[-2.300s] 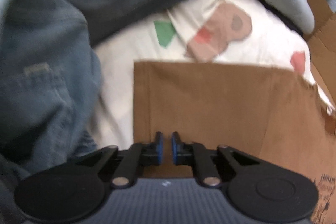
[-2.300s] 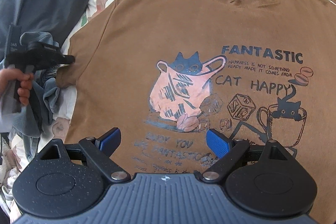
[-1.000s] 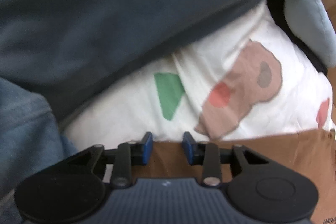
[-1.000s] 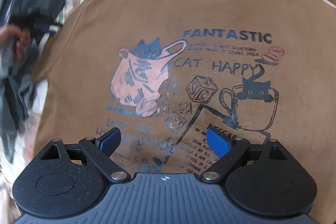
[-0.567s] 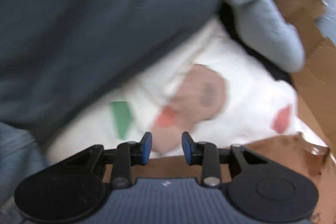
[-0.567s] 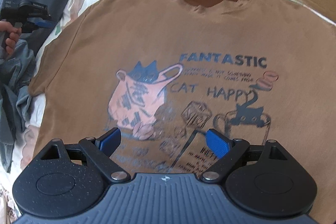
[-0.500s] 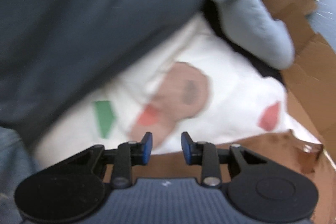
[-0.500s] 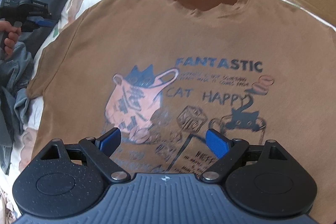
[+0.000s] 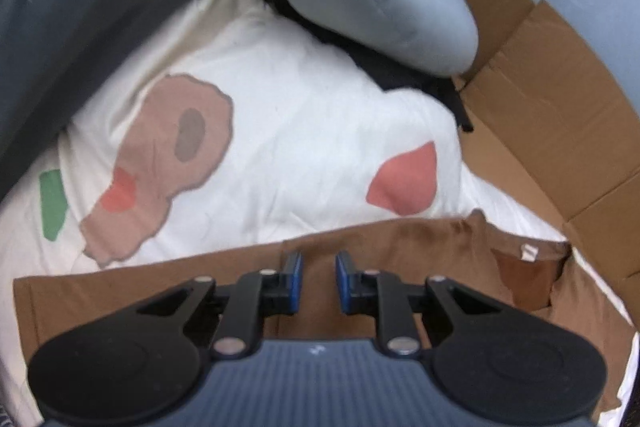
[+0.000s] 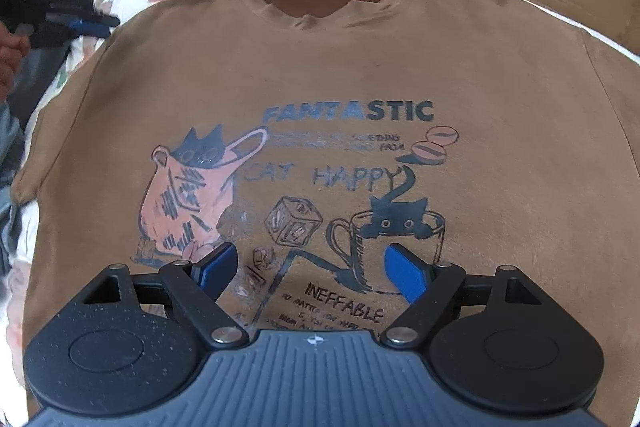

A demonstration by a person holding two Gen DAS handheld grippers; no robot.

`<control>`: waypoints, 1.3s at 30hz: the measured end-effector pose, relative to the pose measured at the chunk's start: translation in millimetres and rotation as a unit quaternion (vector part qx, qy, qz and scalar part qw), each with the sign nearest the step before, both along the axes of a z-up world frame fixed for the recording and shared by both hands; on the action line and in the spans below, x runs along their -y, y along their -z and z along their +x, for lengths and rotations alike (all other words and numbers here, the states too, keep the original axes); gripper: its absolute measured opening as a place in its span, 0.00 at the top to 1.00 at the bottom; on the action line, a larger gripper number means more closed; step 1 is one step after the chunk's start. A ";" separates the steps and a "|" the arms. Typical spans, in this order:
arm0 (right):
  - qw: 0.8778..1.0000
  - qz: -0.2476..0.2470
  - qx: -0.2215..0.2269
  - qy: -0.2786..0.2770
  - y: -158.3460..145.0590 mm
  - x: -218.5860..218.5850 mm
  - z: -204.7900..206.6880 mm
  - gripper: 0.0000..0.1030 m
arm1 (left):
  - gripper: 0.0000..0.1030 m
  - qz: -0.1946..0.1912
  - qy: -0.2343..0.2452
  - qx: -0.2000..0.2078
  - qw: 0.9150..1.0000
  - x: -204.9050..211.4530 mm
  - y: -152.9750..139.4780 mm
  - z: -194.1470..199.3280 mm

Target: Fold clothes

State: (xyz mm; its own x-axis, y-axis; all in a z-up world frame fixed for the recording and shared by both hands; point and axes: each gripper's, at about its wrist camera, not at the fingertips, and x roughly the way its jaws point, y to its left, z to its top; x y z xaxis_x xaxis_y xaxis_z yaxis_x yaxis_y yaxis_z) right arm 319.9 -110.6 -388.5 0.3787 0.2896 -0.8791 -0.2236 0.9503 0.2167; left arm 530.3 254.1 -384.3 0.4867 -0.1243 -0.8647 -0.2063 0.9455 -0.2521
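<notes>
The brown T-shirt (image 10: pixel 360 75) lies flat, print up, on the patterned bed (image 9: pixel 300 131), collar toward the cardboard at the bed's far edge. Step in hand — reaching for the first fold. The left hand-held gripper (image 9: pixel 318 281) has just been narrowing its jaws, a small gap left and nothing between them; it hovers over the shoulder seam, seemingly not touching. The right hand-held gripper (image 10: pixel 310 271) hangs spread wide above the print, empty. Next, the left must come down and pinch the shoulder edge.

T-shirt (image 10: pixel 360 67) hem hidden behind the right claw (image 10: pixel 316 267) – small print blurred
</notes>
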 end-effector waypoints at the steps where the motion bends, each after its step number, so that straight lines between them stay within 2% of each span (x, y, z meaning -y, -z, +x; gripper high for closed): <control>1: 1.000 0.000 0.002 0.003 -1.1 0.4 0.2 0.18 | 0.81 0.007 -0.001 -0.005 1.000 0.2 4.0 1.9; 4: 1.000 -0.001 0.009 0.009 -6.1 1.7 2.0 0.18 | 0.89 0.013 -0.018 -0.020 1.000 -2.8 15.6 5.3; 8: 1.000 0.002 0.013 0.023 -11.4 8.1 6.3 0.18 | 0.95 0.030 -0.027 -0.020 0.999 -3.4 19.6 8.0; 10: 1.000 0.001 0.014 0.026 -13.4 10.5 9.1 0.18 | 0.97 0.052 -0.029 -0.012 0.998 -2.6 16.0 8.1; 14: 1.000 -0.015 0.014 -0.008 -20.9 10.3 21.7 0.18 | 0.94 0.061 -0.057 0.002 0.996 -9.1 7.3 6.2; 25: 0.993 -0.088 0.020 -0.082 -58.9 21.0 48.9 0.18 | 0.93 0.056 -0.020 0.028 0.998 -0.1 -20.9 11.3; 33: 0.995 -0.069 0.025 -0.068 -84.6 40.6 61.2 0.17 | 0.88 0.059 0.017 0.037 0.997 26.2 -33.3 4.3; 39: 0.995 -0.059 0.039 -0.071 -96.6 66.5 50.6 0.17 | 0.88 0.052 0.030 0.039 0.997 42.9 -35.7 5.6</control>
